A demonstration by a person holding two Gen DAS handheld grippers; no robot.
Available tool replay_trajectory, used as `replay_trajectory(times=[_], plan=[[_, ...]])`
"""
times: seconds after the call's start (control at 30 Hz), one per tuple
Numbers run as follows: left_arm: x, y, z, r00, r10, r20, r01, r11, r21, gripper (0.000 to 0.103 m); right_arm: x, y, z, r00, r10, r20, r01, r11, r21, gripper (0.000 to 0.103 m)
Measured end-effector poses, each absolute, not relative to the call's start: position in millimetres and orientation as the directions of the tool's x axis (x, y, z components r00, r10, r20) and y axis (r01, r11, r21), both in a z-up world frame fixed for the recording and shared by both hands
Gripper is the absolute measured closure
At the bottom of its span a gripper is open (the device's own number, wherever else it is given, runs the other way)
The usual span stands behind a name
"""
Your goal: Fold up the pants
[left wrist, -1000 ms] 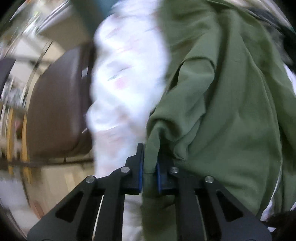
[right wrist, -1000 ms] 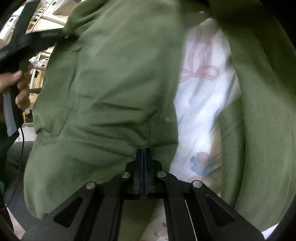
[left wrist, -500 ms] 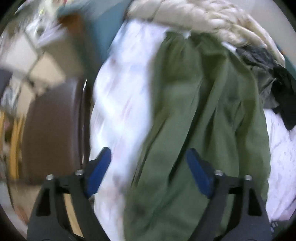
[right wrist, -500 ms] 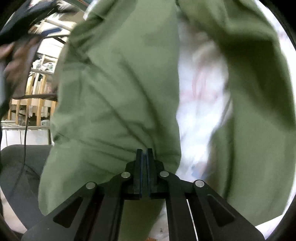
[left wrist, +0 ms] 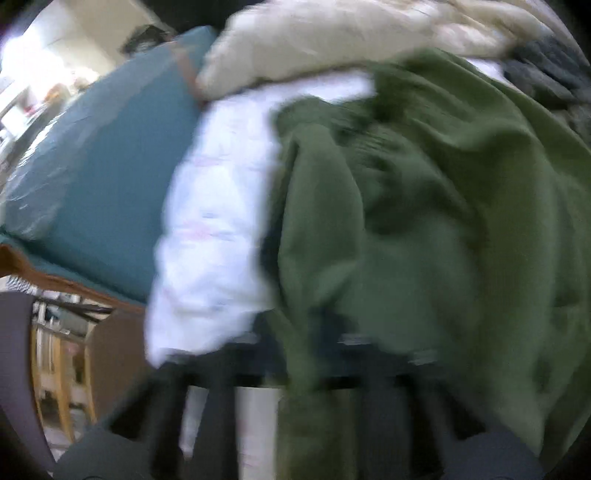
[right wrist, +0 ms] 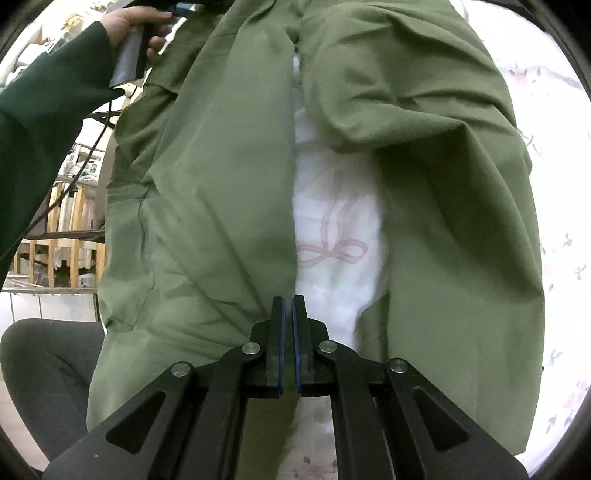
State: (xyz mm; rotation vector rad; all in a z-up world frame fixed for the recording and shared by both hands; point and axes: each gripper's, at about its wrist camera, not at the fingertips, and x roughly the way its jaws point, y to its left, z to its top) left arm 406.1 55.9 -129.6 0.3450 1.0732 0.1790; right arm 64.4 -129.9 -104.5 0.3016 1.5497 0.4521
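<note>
Between your right tongs (right wrist: 288, 306) the blue pads are pinched tight on the inner edge of one leg of the green pants (right wrist: 207, 206), and that grip looks solid. The pants lie on the bed, over the white sheet with the pink bow print (right wrist: 332, 236), the two legs parted so a strip of sheet shows between them. To fold well from here, I'd say keep that pinch firm, carry the held leg across onto the other one, and match the edges before you let go. Keep the cloth low and taut so it doesn't bunch at the crotch.

Your left hand (right wrist: 136, 26) is up at the top of the right wrist view, near the waist end. The left tongs (left wrist: 314, 365) are a dark smear in their own view, so I cannot tell whether they're clenched or released, or whether any cloth is between them. That view is blurred all over: crumpled green cloth, white sheet, a cream blanket (left wrist: 351, 33) beyond, a teal mattress edge (left wrist: 110, 166) off to the side. The hems are cut off, so the leg ends can't be checked.
</note>
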Motion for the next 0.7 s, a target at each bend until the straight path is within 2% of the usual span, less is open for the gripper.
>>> replay_trajectory(times=[0.13, 0.2, 0.23, 0.27, 0.3, 0.33, 0.37, 0.43, 0.7], plan=[[411, 149, -110, 0.452, 0.352, -0.820, -0.204, 0.935, 0.289, 0.098, 62, -124, -106, -0.055, 0.505, -0.862, -0.082, 0.858, 0.507, 0.098], [407, 174, -115, 0.434, 0.349, -0.831, -0.254, 0.932, 0.259, 0.093, 59, -121, -106, -0.058, 0.506, -0.860, -0.086, 0.856, 0.510, 0.098], [405, 185, -122, 0.416, 0.334, -0.846, -0.273, 0.933, 0.234, 0.084, 58, -120, -106, -0.057, 0.498, -0.865, -0.093, 0.860, 0.501, 0.098], [406, 188, -127, 0.389, 0.340, -0.856, -0.279, 0.929, 0.242, 0.065, 57, -119, -108, -0.054, 0.484, -0.873, -0.099, 0.868, 0.487, 0.098], [404, 190, -133, 0.354, 0.367, -0.860, -0.294, 0.917, 0.270, 0.056, 57, -121, -108, -0.052, 0.478, -0.877, -0.100, 0.871, 0.481, 0.098], [399, 191, -133, 0.354, 0.372, -0.858, -0.307, 0.913, 0.269, 0.043, 56, -123, -109, -0.049, 0.471, -0.881, -0.096, 0.875, 0.474, 0.098], [393, 192, -131, 0.366, 0.352, -0.861, -0.306, 0.920, 0.246, 0.035, 56, -125, -110, -0.043, 0.462, -0.886, -0.088, 0.881, 0.464, 0.098], [383, 188, -124, 0.382, 0.310, -0.870, -0.295, 0.934, 0.203, 0.030, 56, -133, -109, -0.032, 0.450, -0.893, -0.074, 0.890, 0.451, 0.098], [328, 134, -80, 0.443, 0.181, -0.878, -0.152, 0.980, 0.126, 0.029, 61, -174, -70, 0.096, 0.462, -0.882, -0.019, 0.887, 0.462, 0.098]])
